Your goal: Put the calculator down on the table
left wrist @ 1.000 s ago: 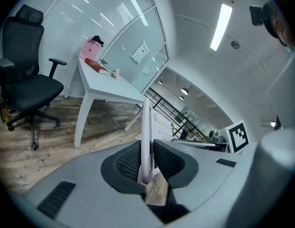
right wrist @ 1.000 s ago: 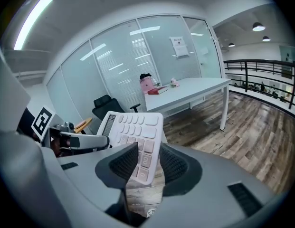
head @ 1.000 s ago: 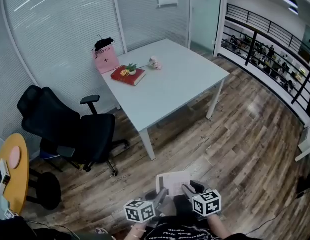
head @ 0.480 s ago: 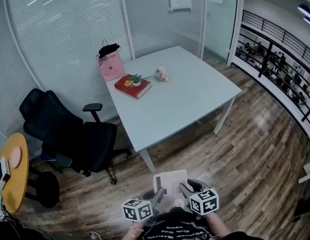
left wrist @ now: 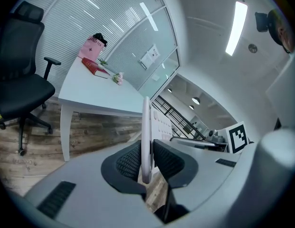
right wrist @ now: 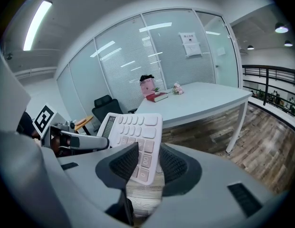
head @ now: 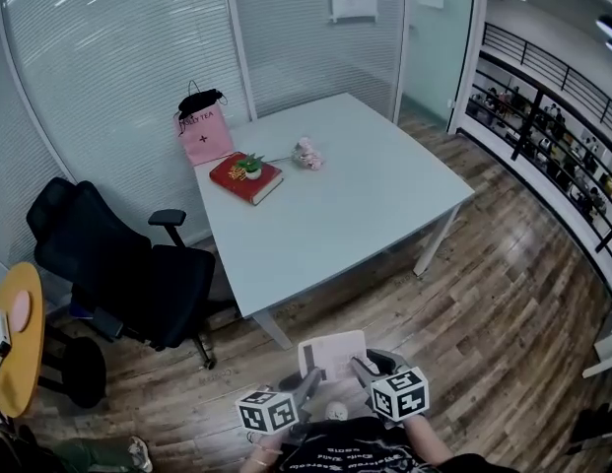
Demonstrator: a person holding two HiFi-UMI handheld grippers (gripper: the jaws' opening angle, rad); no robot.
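Note:
A white calculator (head: 332, 353) is held over the wooden floor, short of the near edge of the pale table (head: 335, 215). My left gripper (head: 308, 384) is shut on its left edge and my right gripper (head: 362, 371) is shut on its right edge. In the left gripper view the calculator (left wrist: 146, 132) shows edge-on, upright between the pads of the left gripper (left wrist: 146, 159). The right gripper view shows the keys of the calculator (right wrist: 136, 133) facing the camera, its lower corner pinched in the right gripper (right wrist: 149, 163).
On the table's far left lie a red book with a small plant (head: 245, 178), a pink bag (head: 204, 132) and a small pink object (head: 306, 154). A black office chair (head: 123, 264) stands left of the table. An orange round table (head: 16, 335) is at far left, a railing (head: 552, 131) at right.
Both grippers, still holding the calculator, have moved across the floor toward the table, whose near corner now lies closer in the head view. The grip looks unchanged.

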